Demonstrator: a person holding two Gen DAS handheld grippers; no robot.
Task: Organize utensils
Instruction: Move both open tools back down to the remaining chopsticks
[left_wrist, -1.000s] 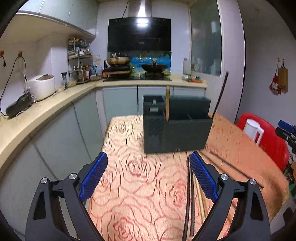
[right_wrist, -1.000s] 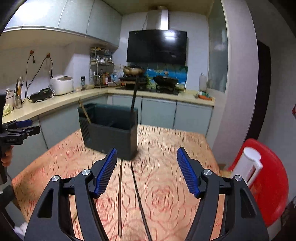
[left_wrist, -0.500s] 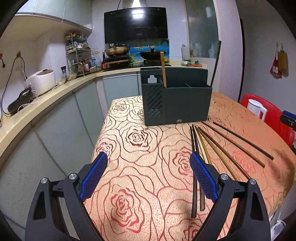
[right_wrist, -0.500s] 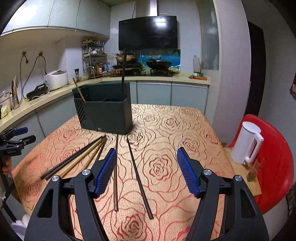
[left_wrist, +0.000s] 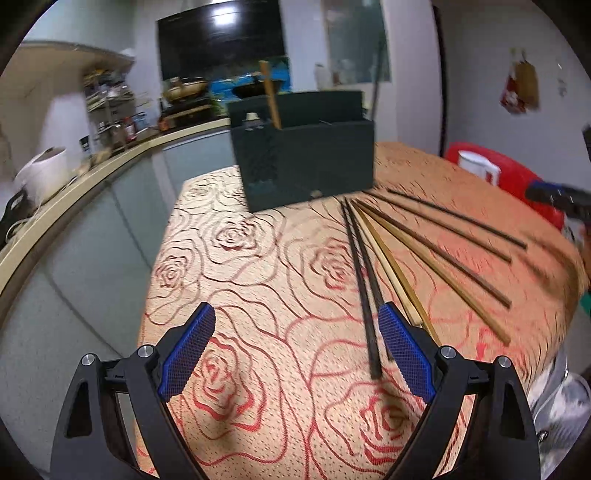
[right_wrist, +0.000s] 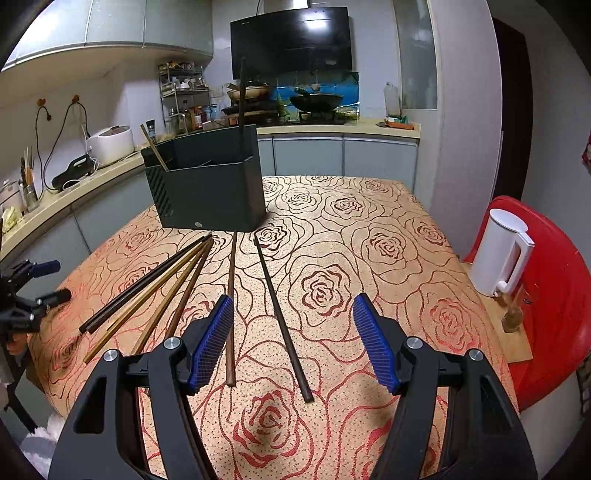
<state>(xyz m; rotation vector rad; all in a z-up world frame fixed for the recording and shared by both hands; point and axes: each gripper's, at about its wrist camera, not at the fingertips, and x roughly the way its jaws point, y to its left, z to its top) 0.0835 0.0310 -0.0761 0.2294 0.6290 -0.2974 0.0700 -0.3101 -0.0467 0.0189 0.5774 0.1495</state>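
A dark utensil holder (left_wrist: 303, 158) (right_wrist: 208, 188) stands on the rose-patterned table, with one wooden chopstick (left_wrist: 270, 94) (right_wrist: 153, 147) and one dark chopstick (right_wrist: 241, 99) upright in it. Several dark and wooden chopsticks (left_wrist: 373, 266) (right_wrist: 155, 288) fan out flat on the cloth in front of it. My left gripper (left_wrist: 297, 349) hangs open over the cloth, the near ends of two dark chopsticks just inside its right finger. My right gripper (right_wrist: 293, 339) is open with a dark chopstick (right_wrist: 282, 321) lying on the table between its fingers, untouched.
A red chair (right_wrist: 554, 295) with a white kettle (right_wrist: 500, 251) stands right of the table. A curved counter (right_wrist: 74, 184) with a rice cooker (right_wrist: 110, 140) runs along the left. Each gripper shows at the edge of the other's view (left_wrist: 557, 199) (right_wrist: 26, 291).
Both grippers have sunk toward the table and tilted down, so the chopsticks on the cloth now lie near their fingertips. The jaws have kept the same width.
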